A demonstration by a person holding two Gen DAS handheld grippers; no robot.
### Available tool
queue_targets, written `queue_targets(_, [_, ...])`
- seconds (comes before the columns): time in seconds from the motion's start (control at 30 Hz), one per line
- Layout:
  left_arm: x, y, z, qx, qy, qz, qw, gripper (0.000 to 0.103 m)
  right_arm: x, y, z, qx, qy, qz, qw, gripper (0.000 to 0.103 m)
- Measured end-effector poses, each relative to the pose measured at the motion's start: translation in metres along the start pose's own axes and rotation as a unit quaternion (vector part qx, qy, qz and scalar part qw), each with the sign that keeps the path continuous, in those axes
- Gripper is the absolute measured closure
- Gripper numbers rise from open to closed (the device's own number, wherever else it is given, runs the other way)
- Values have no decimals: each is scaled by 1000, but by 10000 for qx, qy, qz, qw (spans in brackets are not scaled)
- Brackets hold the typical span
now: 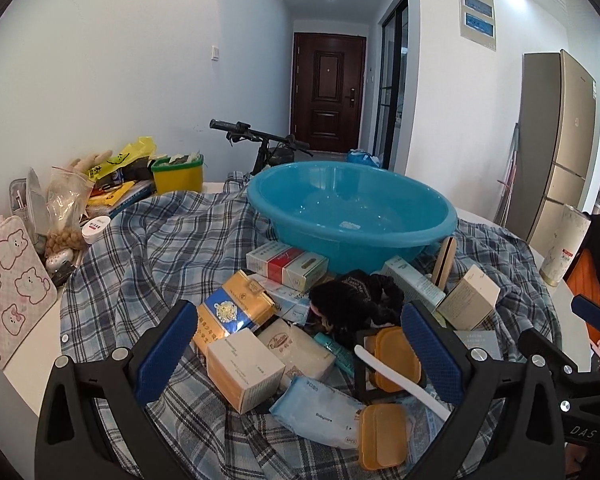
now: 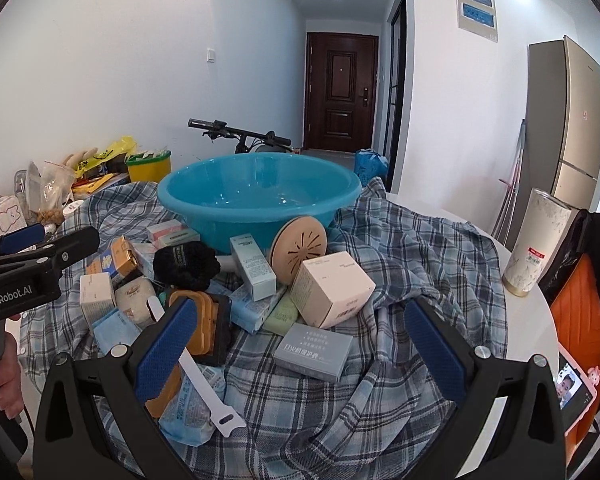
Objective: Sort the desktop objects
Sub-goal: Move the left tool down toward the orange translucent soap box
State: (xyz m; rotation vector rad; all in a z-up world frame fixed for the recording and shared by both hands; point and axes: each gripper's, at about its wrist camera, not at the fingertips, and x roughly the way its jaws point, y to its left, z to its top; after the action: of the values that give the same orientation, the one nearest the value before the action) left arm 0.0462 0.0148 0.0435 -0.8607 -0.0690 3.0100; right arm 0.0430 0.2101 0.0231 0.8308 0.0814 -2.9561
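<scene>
Left wrist view: we've got both the left gripper (image 1: 300, 356) and right gripper (image 2: 300, 344) wide open, holding nothing, over the box pile (image 1: 268, 320) mid-table, blue basin (image 1: 352, 216) just behind.

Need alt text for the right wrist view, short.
Open right gripper hovers over a pile of small boxes and packets on a plaid cloth, a grey box nearest. Behind sits an empty blue basin; the left gripper enters at left.
</scene>
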Motion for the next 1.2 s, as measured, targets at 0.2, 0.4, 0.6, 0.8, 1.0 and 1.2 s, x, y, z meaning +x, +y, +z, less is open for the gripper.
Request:
queue_targets(0.2, [6, 2, -11, 49, 63, -61, 10000, 0, 8, 0, -8, 6, 150, -51, 9999, 0])
queue_targets(0.4, [5, 2, -16, 123, 118, -132, 9998, 0, 9, 4, -12, -56, 205, -32, 9998, 0])
queue_targets(0.6, [3, 6, -15, 32, 100, -246, 9996, 0, 12, 7, -16, -109, 256, 13, 9996, 0])
queue_targets(0.8, [5, 6, -23, 48, -137, -532, 9985, 0, 14, 5, -18, -65, 273, -19, 9996, 0])
queue_targets(1.0, [6, 8, -23, 164, -302, -987, 9945, 0, 14, 2, -18, -28, 267, -74, 9996, 0])
queue_targets(1.2, [3, 0, -22, 371, -187, -437, 9982, 0, 16, 5, -19, -84, 290, -69, 9995, 0])
